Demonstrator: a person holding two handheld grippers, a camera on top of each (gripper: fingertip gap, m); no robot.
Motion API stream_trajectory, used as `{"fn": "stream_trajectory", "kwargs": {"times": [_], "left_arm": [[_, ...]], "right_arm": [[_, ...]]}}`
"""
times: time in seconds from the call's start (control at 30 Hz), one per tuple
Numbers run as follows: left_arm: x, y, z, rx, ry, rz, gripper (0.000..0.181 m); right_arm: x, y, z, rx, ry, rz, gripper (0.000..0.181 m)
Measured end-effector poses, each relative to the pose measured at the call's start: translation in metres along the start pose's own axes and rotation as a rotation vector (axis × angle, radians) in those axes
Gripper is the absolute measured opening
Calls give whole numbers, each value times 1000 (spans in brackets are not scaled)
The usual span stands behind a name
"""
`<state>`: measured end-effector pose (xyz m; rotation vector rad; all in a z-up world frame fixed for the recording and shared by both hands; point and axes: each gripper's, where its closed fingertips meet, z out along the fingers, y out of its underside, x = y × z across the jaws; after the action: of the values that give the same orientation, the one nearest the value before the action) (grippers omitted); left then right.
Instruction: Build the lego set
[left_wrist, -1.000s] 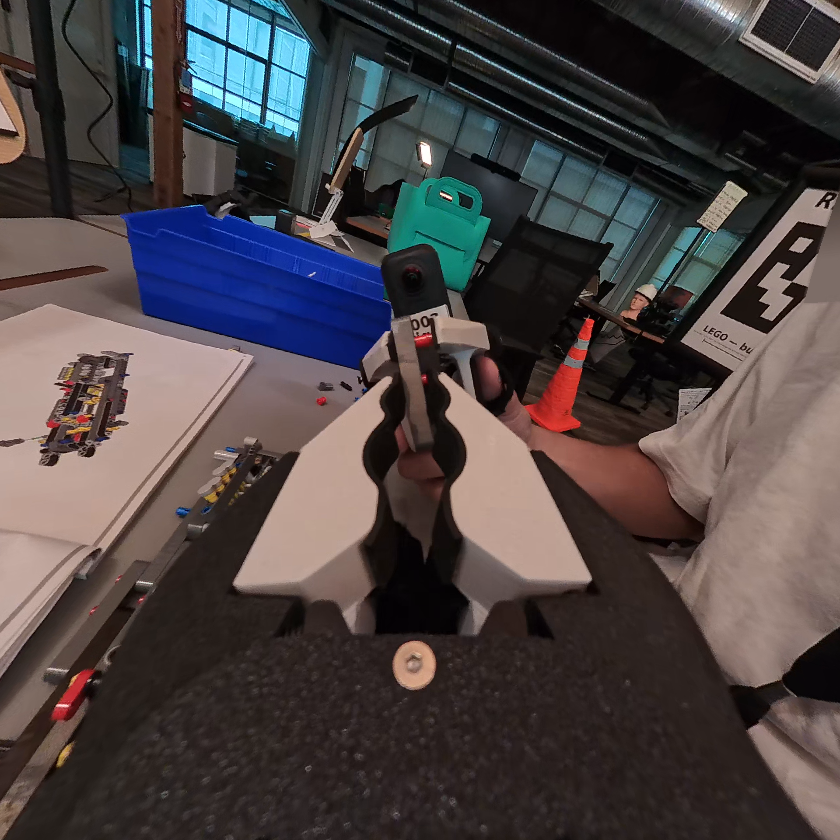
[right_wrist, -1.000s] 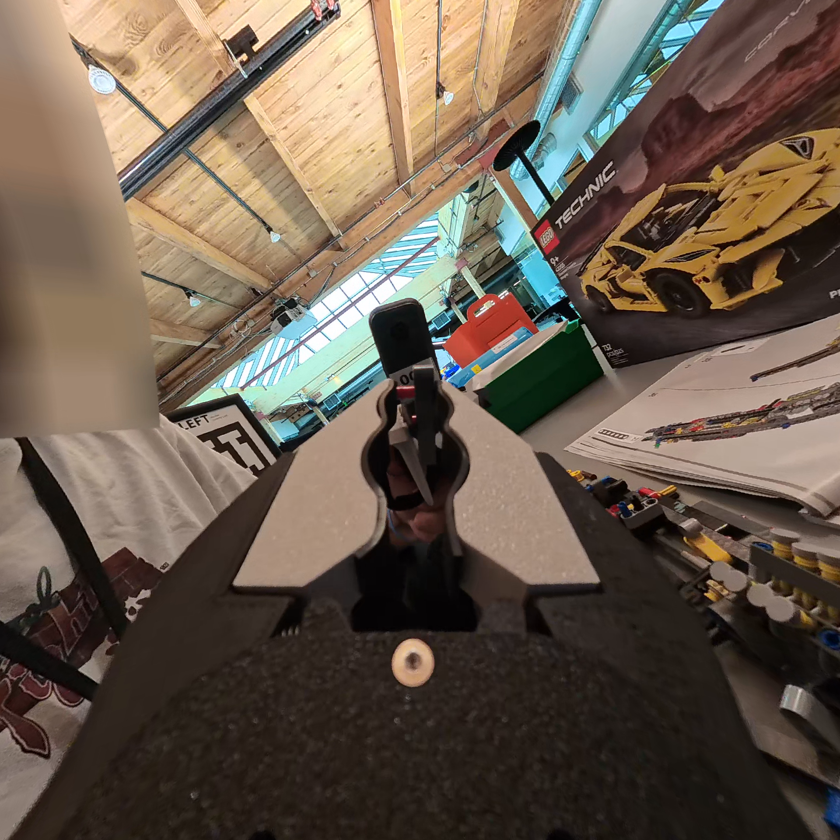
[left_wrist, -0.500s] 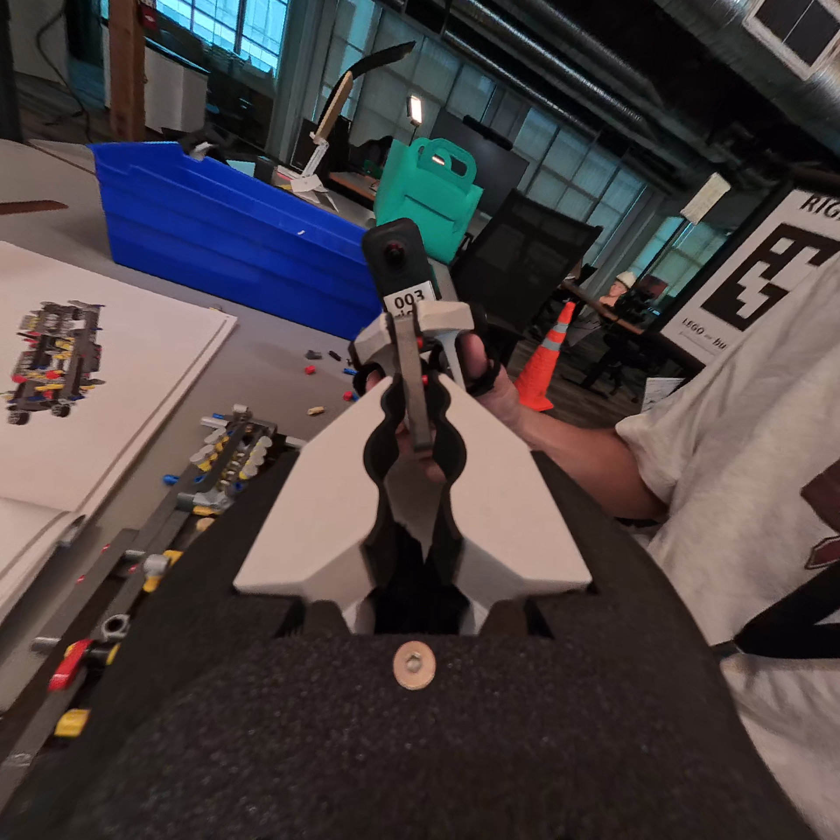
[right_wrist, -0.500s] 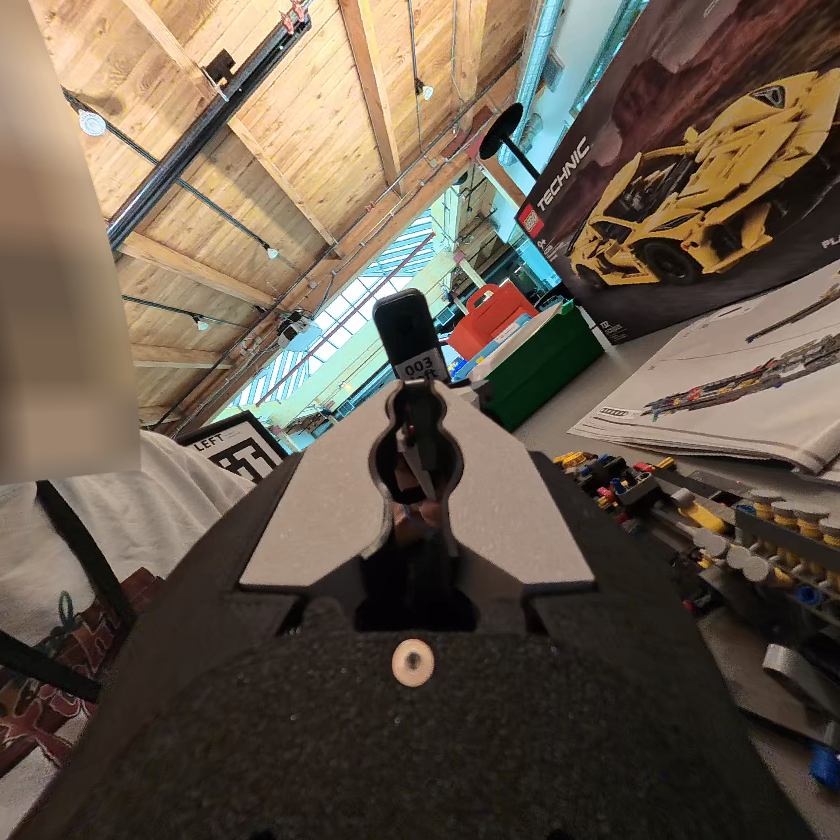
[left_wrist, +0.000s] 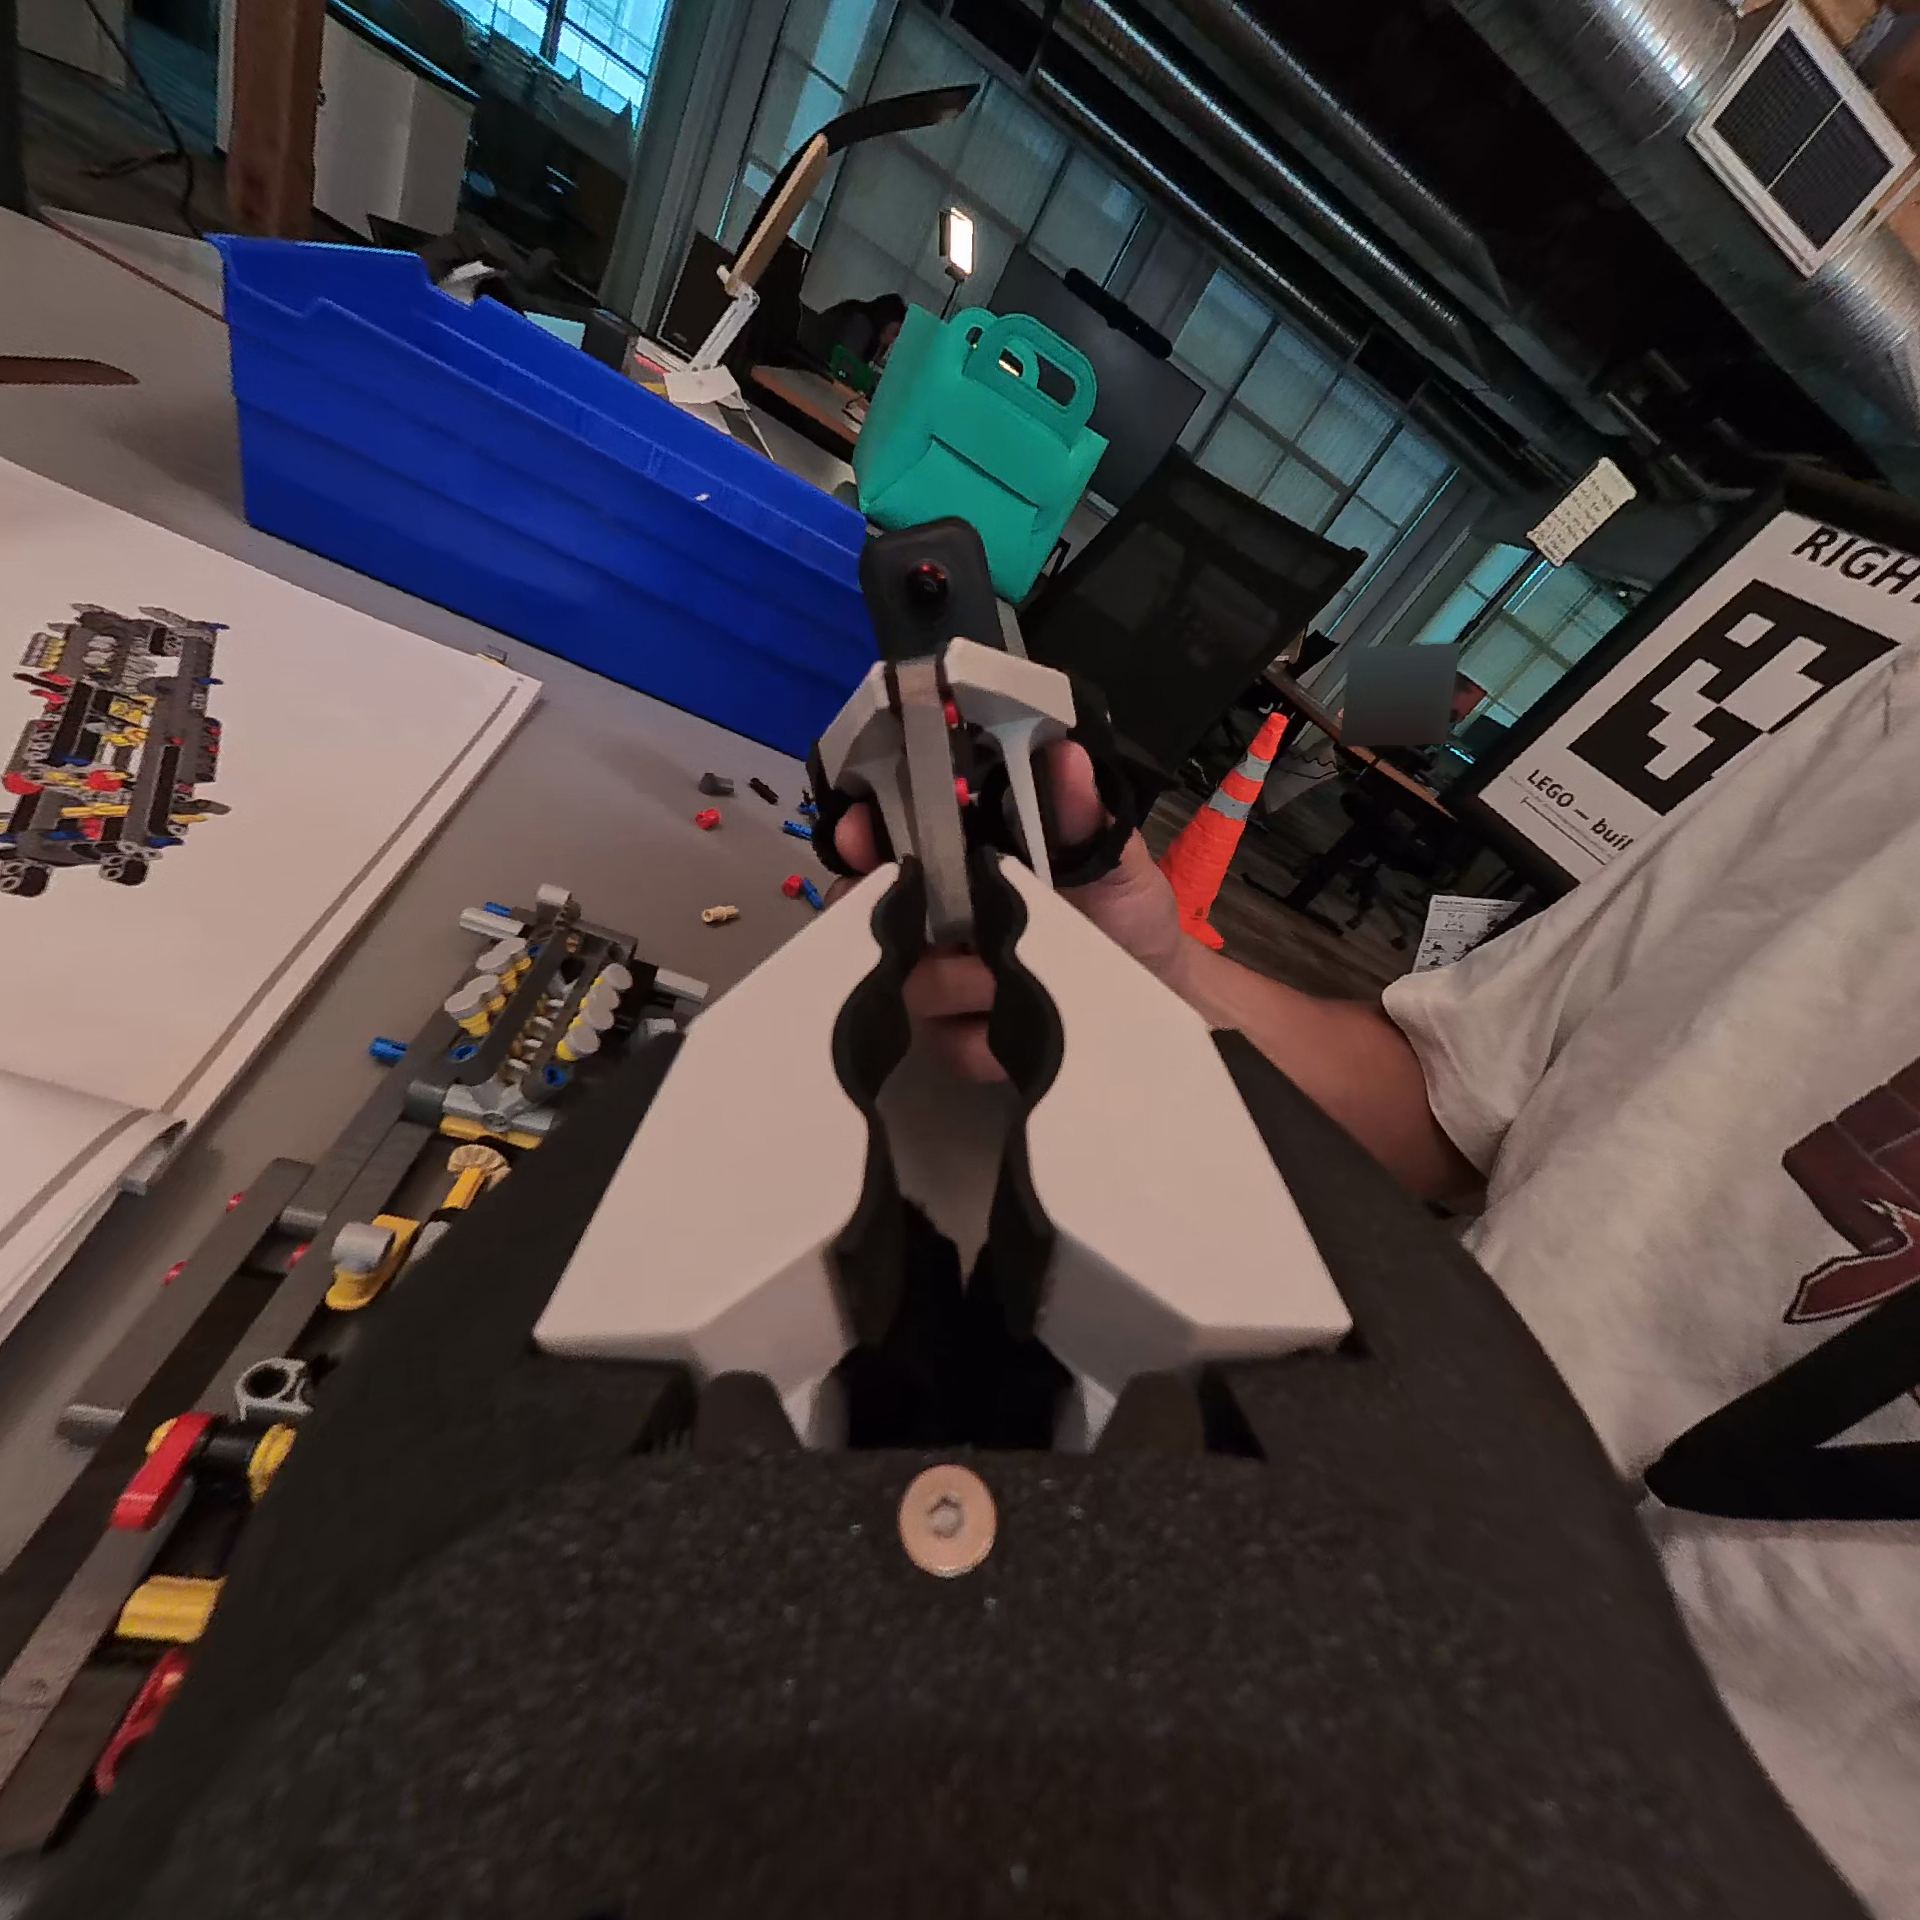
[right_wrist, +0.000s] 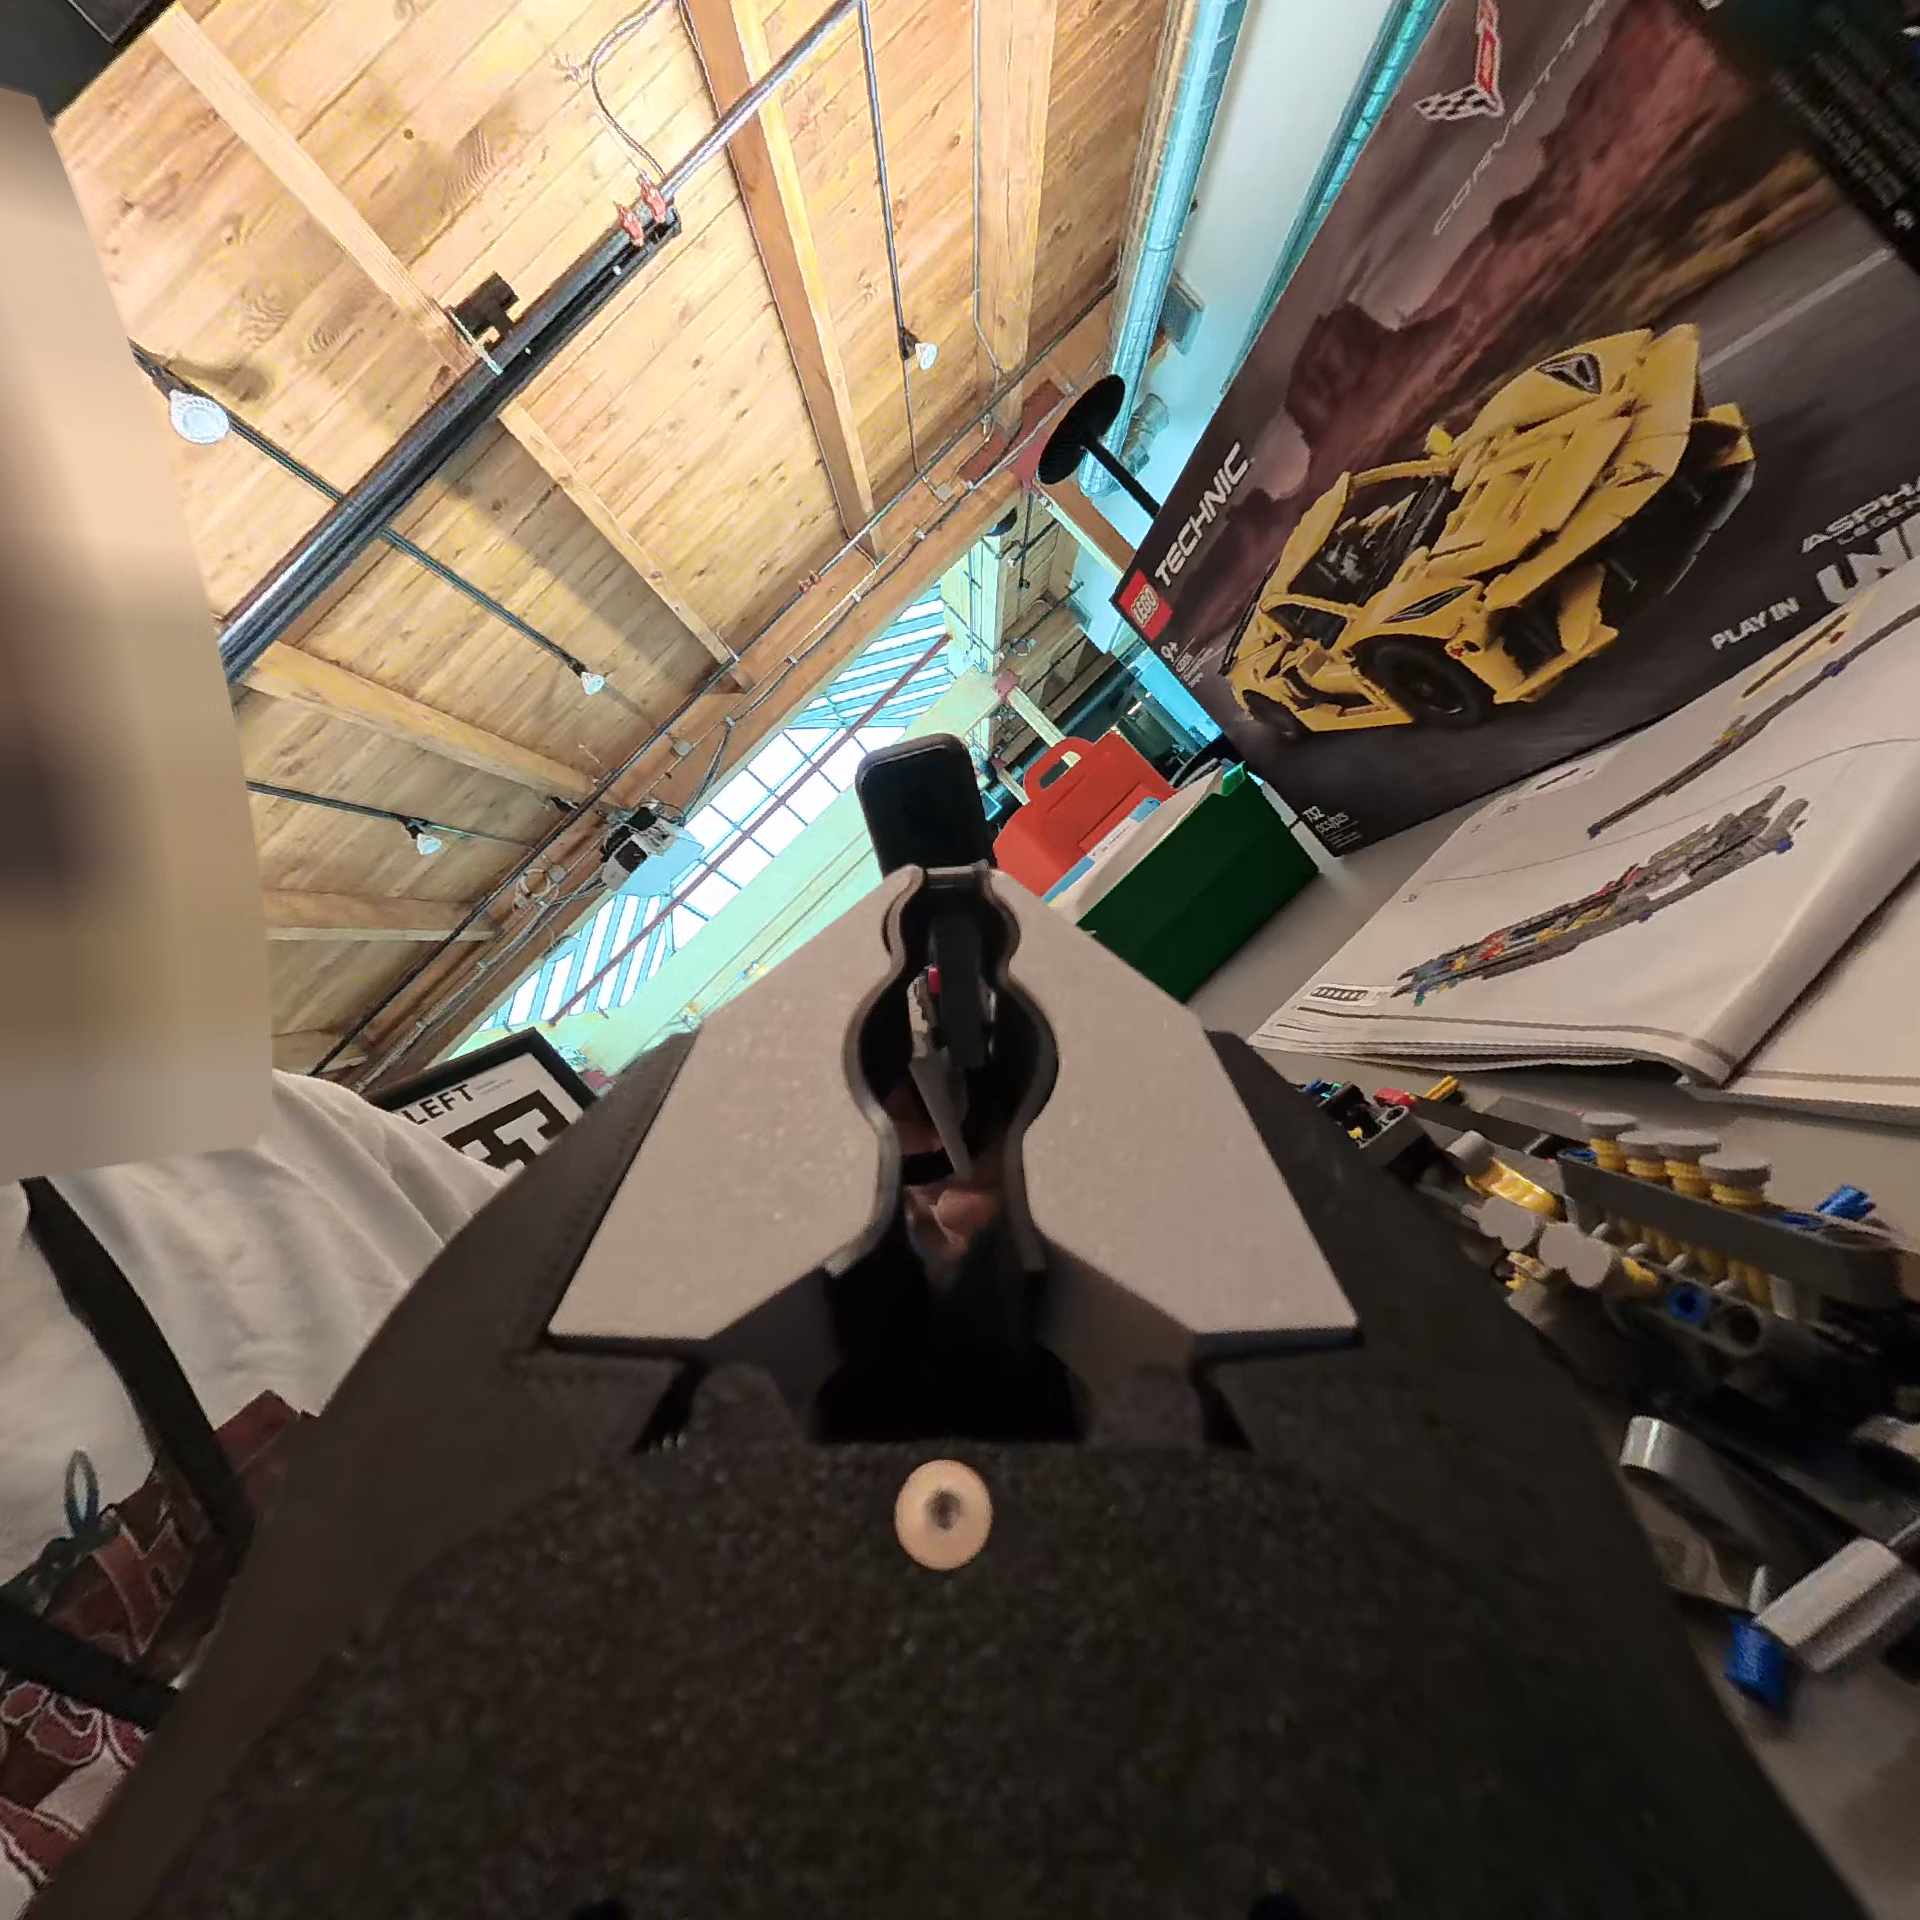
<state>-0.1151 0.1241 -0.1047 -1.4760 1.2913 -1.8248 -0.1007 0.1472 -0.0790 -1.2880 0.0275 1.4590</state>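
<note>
My left gripper (left_wrist: 951, 894) is shut on the near end of a grey lego beam (left_wrist: 935, 821) with red pins (left_wrist: 961, 792) on its side, held up in the air. My right gripper (left_wrist: 951, 748) faces it and closes on the beam's far end, with a hand behind it. In the right wrist view my right gripper (right_wrist: 951, 904) is shut on the same beam (right_wrist: 958, 977), which looks dark here, with a red pin (right_wrist: 933, 977) beside it. Only the left gripper's camera (right_wrist: 914, 810) shows above my fingertips. The half-built chassis (left_wrist: 540, 1018) lies on the grey table (left_wrist: 582, 790) below left.
An open instruction booklet (left_wrist: 260, 831) and a blue bin (left_wrist: 520, 499) lie left. Loose pins (left_wrist: 717, 821) are scattered on the table. In the right wrist view the set's box (right_wrist: 1507, 468), a green bin (right_wrist: 1195, 894), the booklet (right_wrist: 1662, 935) and the chassis (right_wrist: 1662, 1226) are at the right. A person's torso (left_wrist: 1662, 1039) is close. The grippers are tip to tip, or close to it.
My right gripper's jaws have narrowed and closed on the beam. Both grippers have tilted and shifted, the left one still holding the beam throughout.
</note>
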Motion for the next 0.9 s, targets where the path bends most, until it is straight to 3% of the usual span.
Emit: {"fn": "stream_trajectory", "kwargs": {"times": [0.2, 0.27, 0.4, 0.5, 0.6, 0.7, 0.9], "left_arm": [[-14, 0, -13, -43, -35, -15, 7], [-44, 1, -32, -97, -180, -23, 7], [-104, 3, -88, -172, -488, -60, 7], [-130, 7, -118, -201, -633, -88, 6], [-142, 10, -134, -225, -723, -92, 7], [-147, 12, -137, -233, -778, -97, 7], [-155, 0, -146, -178, -904, -32, 7]], "right_arm": [[13, 0, -2, -9, 99, -44, 11], [29, -4, -9, -8, 240, -129, 24], [32, -6, -15, -42, 400, -358, 21], [36, 4, -11, -117, 457, -443, 21], [67, 5, -29, -229, 712, -573, 15], [78, 3, -40, -287, 858, -708, 11], [79, 24, -26, -388, 790, -728, 11]]}}
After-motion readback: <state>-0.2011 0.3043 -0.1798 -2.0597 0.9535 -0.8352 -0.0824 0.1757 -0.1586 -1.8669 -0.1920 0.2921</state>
